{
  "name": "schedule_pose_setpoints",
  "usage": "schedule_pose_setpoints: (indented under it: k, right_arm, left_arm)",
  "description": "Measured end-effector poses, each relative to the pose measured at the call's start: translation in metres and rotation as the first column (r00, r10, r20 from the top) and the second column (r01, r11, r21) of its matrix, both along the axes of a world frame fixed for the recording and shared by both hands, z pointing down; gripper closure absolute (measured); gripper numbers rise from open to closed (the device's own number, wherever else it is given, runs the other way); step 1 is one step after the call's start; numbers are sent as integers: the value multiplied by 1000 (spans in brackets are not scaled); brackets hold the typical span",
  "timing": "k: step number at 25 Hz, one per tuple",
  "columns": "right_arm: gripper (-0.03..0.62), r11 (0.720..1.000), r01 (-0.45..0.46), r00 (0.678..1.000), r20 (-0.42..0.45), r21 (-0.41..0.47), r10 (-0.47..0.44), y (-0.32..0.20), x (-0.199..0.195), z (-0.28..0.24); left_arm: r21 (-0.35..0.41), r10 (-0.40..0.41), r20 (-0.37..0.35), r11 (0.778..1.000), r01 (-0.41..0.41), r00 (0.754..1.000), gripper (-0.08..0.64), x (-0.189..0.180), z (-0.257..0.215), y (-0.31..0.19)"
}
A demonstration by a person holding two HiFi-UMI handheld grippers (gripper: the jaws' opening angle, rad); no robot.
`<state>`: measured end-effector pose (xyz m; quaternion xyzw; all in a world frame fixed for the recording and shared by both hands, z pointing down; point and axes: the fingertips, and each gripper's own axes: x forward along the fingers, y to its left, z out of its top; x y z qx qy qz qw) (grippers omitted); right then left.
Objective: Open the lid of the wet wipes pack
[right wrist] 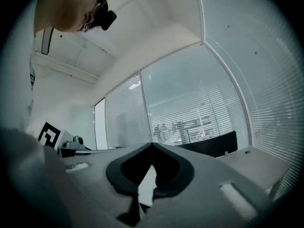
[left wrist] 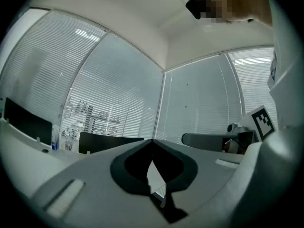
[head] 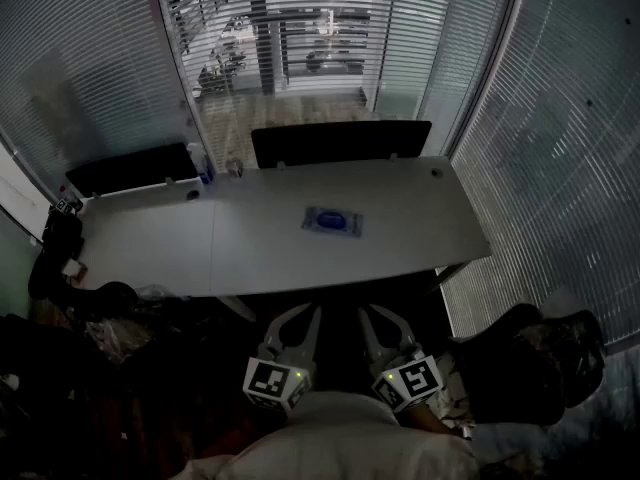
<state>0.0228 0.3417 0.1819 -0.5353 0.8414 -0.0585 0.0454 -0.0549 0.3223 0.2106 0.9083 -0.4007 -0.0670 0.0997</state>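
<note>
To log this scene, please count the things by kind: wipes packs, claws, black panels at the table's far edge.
Wet wipes pack: 1
Claws: 2 (left claw, right claw)
Black panels: 2 (middle panel, left panel)
Total: 5

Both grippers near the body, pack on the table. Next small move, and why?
Probably reach the right gripper forward toward the wet wipes pack. The pack lies flat on the table, and both this gripper and the left gripper are shut, empty and short of the table's near edge.
</note>
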Motion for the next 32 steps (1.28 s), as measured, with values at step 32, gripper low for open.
schedule_pose_setpoints:
  k: [32]
  right_arm:
    - [592, 1000, 27, 996, 89, -7, -27, 3, 75, 3]
  left_arm:
    - [-8, 29, 81, 1000, -29, 996, 557, 76, -2, 4]
